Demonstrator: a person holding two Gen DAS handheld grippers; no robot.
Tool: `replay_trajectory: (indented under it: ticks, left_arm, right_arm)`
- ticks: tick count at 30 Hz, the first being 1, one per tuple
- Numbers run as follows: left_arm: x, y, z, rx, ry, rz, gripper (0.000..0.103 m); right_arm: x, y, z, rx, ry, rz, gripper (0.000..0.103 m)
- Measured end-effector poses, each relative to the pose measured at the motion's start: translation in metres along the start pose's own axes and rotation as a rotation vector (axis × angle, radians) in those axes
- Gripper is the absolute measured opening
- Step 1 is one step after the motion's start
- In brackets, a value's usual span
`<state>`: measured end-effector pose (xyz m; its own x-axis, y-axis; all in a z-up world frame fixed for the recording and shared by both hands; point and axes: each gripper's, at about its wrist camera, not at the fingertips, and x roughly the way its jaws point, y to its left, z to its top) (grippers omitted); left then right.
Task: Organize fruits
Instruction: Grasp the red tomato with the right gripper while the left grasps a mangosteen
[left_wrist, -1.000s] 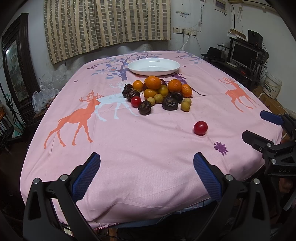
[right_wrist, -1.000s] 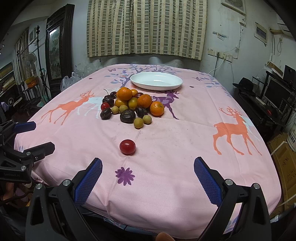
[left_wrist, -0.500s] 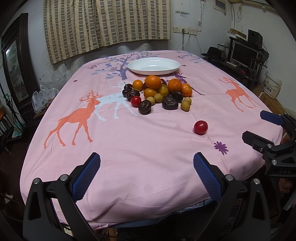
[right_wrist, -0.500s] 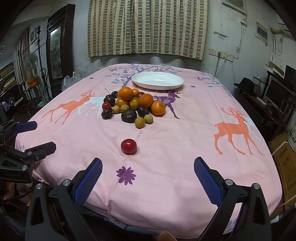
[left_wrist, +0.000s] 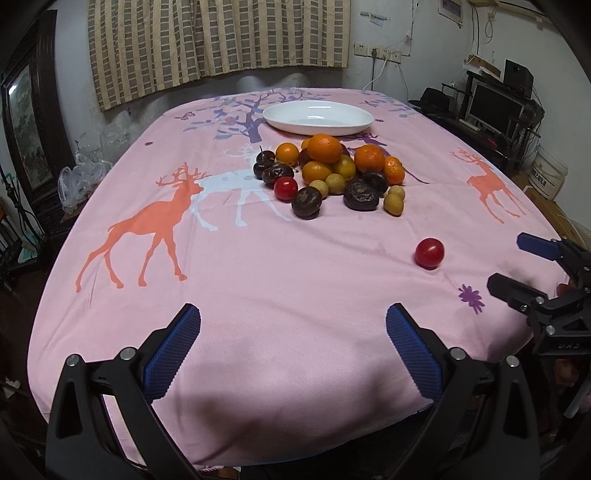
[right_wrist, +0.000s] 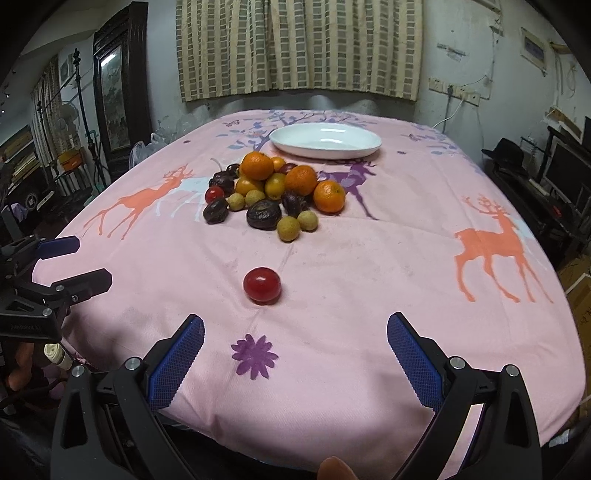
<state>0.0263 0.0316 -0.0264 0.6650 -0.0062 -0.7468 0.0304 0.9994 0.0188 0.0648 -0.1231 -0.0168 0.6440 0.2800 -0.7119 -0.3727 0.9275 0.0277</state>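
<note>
Both tools wide open, nothing held, both at near edge of table (left_wrist: 258, 295) w/ pink deer cloth. Left tool (left_wrist: 293, 345) seen from its own cam: blue pads spread over bare cloth; same tool shows in right cam at far left (right_wrist: 74, 266), jaws apart. Right tool (right_wrist: 295, 350) likewise spread in own cam, w/ purple flower print (right_wrist: 255, 356) between its fingers; left cam catches it at right edge (left_wrist: 517, 266), also apart. Fruit pile (left_wrist: 328, 173) sits mid-table: oranges on top, dark wrinkled fruits, small yellow-green ones, one red fruit on its left side. White dish (left_wrist: 317, 118) just behind pile, nothing in it. Lone red fruit (right_wrist: 261, 285) lies well apart from pile, nearer the tools; in right cam it's just ahead of the left finger, close; in left cam it's off to the right (left_wrist: 429, 252), near the right tool. Right cam only: a fingertip (right_wrist: 334, 469) at bottom edge, dark cabinet (right_wrist: 122, 92) and fan on left. Left cam only: monitor (left_wrist: 495, 107) and white bucket (left_wrist: 550, 173) on right, plastic bags (left_wrist: 79, 177) on left. Curtain (left_wrist: 218, 40) behind table in both.
</note>
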Motion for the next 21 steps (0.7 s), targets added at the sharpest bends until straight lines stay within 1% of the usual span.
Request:
replay_trajectory:
  ticks: [2, 4, 6, 8, 10, 12, 13, 14, 17, 18, 19, 20, 21]
  left_arm:
    - [0.006, 0.005, 0.001, 0.004, 0.009, -0.013, 0.099]
    - [0.013, 0.011, 0.002, -0.001, 0.020, -0.021, 0.099]
    - [0.018, 0.019, 0.004, -0.017, 0.029, -0.038, 0.099]
    - [0.024, 0.027, 0.008, -0.035, 0.033, -0.058, 0.099]
    - [0.029, 0.033, 0.012, -0.043, 0.034, -0.075, 0.099]
    - [0.036, 0.035, 0.019, -0.038, 0.038, -0.092, 0.099]
    - [0.041, 0.036, 0.023, -0.035, 0.042, -0.107, 0.099]
    - [0.046, 0.036, 0.029, -0.031, 0.048, -0.124, 0.099]
    - [0.065, 0.032, 0.050, -0.011, 0.065, -0.190, 0.098]
    - [0.072, 0.029, 0.058, 0.003, 0.064, -0.201, 0.093]
    - [0.082, 0.022, 0.067, 0.026, 0.068, -0.206, 0.083]
    - [0.091, 0.017, 0.073, 0.044, 0.083, -0.208, 0.078]
    - [0.102, 0.013, 0.080, 0.057, 0.100, -0.215, 0.070]
  right_arm:
    - [0.012, 0.005, 0.004, -0.015, 0.006, 0.016, 0.096]
    - [0.027, 0.009, 0.010, -0.019, 0.021, 0.027, 0.083]
    - [0.044, 0.011, 0.015, -0.023, 0.051, 0.033, 0.081]
    - [0.059, 0.011, 0.018, -0.018, 0.084, 0.029, 0.071]
    - [0.072, 0.010, 0.020, -0.009, 0.115, 0.064, 0.050]
    - [0.074, 0.010, 0.022, -0.022, 0.111, 0.072, 0.047]
    - [0.075, 0.011, 0.022, -0.035, 0.115, 0.082, 0.039]
    - [0.073, 0.011, 0.023, -0.041, 0.126, 0.121, 0.030]
    - [0.066, 0.007, 0.030, -0.043, 0.117, 0.135, 0.030]
    - [0.062, 0.004, 0.033, -0.035, 0.103, 0.139, 0.030]
    - [0.059, 0.000, 0.037, -0.025, 0.088, 0.139, 0.030]
    - [0.055, -0.004, 0.041, -0.015, 0.069, 0.134, 0.030]
    - [0.053, -0.008, 0.043, -0.011, 0.057, 0.127, 0.030]
